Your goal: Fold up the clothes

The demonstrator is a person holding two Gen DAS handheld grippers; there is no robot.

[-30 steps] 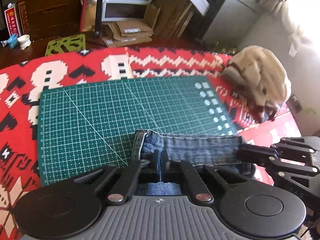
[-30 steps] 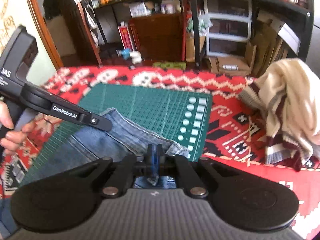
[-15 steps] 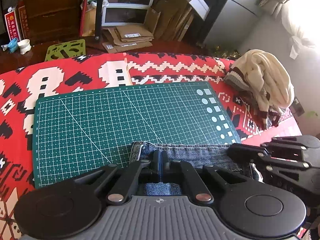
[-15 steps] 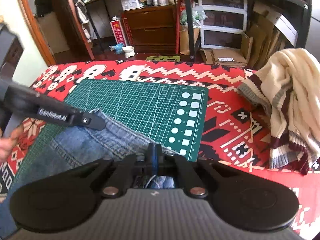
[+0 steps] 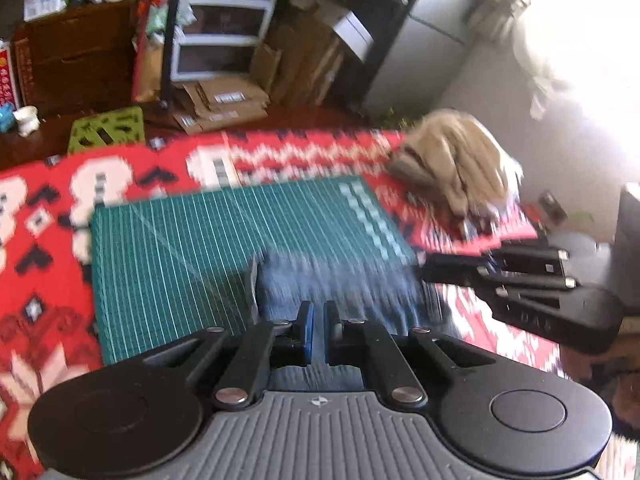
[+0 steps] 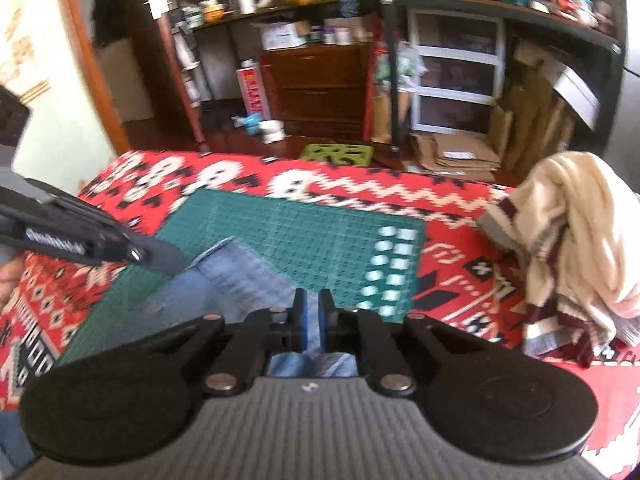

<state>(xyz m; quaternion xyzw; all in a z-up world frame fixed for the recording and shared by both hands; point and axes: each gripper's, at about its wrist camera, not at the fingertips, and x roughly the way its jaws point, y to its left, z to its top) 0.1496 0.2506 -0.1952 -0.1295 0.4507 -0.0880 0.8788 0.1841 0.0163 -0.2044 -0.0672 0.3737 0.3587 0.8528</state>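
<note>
Light: I see daylight blowing out the wall [image 5: 580, 52] top right, left view.
Blur: mat [image 5: 192, 240] and jeans [image 5: 336, 284] streak.
Edges: fisheye bends my right view's shelf [image 6: 500, 6].

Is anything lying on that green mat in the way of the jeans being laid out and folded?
Nothing visible. The jeans lie on the green mat, whose far part is bare. The cream sweater sits off the mat, on the red cloth.
</note>
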